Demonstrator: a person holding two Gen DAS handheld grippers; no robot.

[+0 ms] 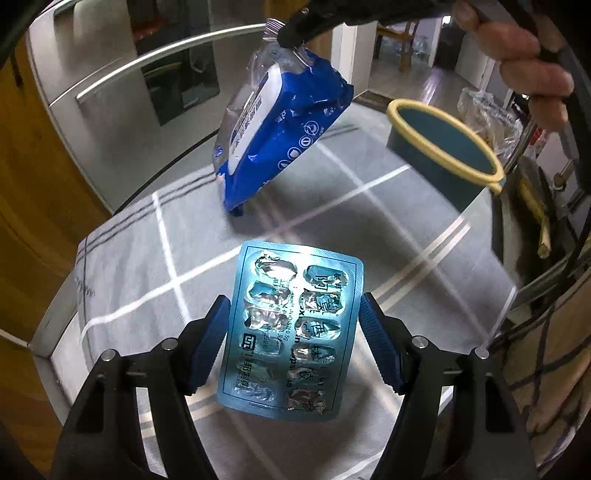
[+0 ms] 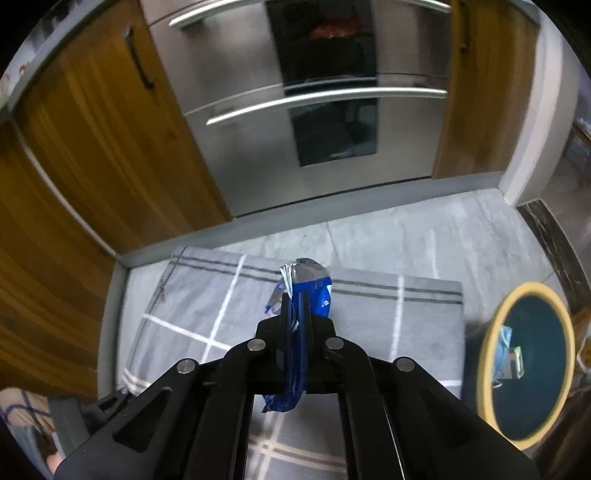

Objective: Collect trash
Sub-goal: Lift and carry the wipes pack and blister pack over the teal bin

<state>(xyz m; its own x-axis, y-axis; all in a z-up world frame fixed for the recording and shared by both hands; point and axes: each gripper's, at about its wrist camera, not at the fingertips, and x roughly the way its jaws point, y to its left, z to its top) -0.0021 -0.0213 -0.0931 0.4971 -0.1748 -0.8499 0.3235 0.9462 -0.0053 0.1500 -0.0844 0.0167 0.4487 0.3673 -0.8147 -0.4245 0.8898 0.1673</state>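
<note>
My left gripper (image 1: 295, 314) is shut on a used blue blister pack (image 1: 291, 328), held by its two side edges above the grey mat (image 1: 129, 280). My right gripper (image 2: 295, 299) is shut on a blue wet-wipe packet (image 2: 308, 280), pinched at its top edge. In the left wrist view the packet (image 1: 280, 125) hangs from the right gripper (image 1: 295, 35) over the far part of the mat. A dark teal bin with a yellow rim (image 1: 443, 144) stands to the right; in the right wrist view the bin (image 2: 528, 362) holds some trash.
A steel oven with bar handles (image 2: 325, 99) and wooden cabinet doors (image 2: 92, 155) stand behind the mat. Plastic bags (image 1: 487, 114) lie beyond the bin. A checked cloth (image 1: 546, 354) is at the right edge.
</note>
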